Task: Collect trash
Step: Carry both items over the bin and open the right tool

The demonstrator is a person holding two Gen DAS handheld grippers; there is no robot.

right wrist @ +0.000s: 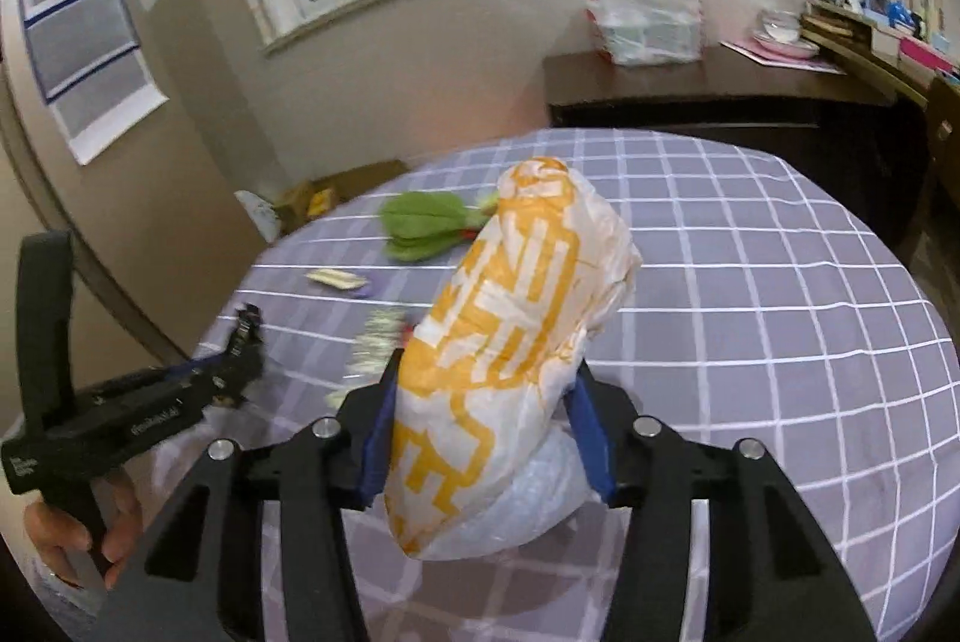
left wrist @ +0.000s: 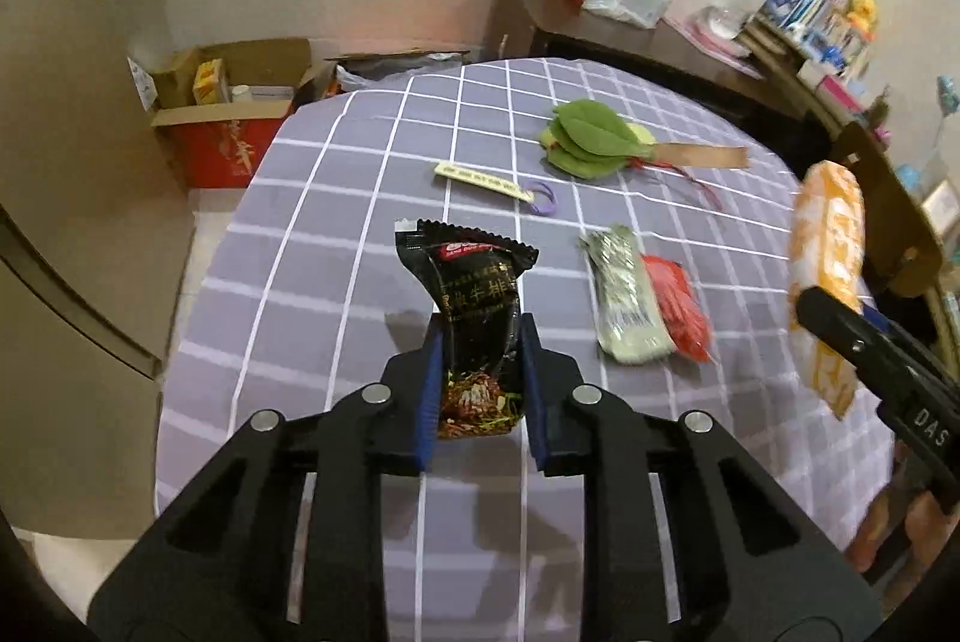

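My left gripper (left wrist: 480, 336) is shut on a black snack wrapper (left wrist: 474, 306), which stands up between the blue pads above the checked tablecloth (left wrist: 336, 234). My right gripper (right wrist: 486, 390) is shut on a crumpled white and orange paper bag (right wrist: 510, 348), lifted off the table; the same bag (left wrist: 828, 270) shows blurred at the right of the left wrist view. A pale green sachet (left wrist: 624, 300) and a red wrapper (left wrist: 681, 312) lie side by side on the cloth. The left gripper (right wrist: 240, 348) with the black wrapper appears at the left of the right wrist view.
A green leaf-shaped fan (left wrist: 591, 141) with a tan handle and a cream tag with a purple ring (left wrist: 480, 180) lie farther back on the table. An open red cardboard box (left wrist: 222, 120) stands on the floor beyond. A dark sideboard (right wrist: 708, 96) carries a white plastic bag (right wrist: 648, 6).
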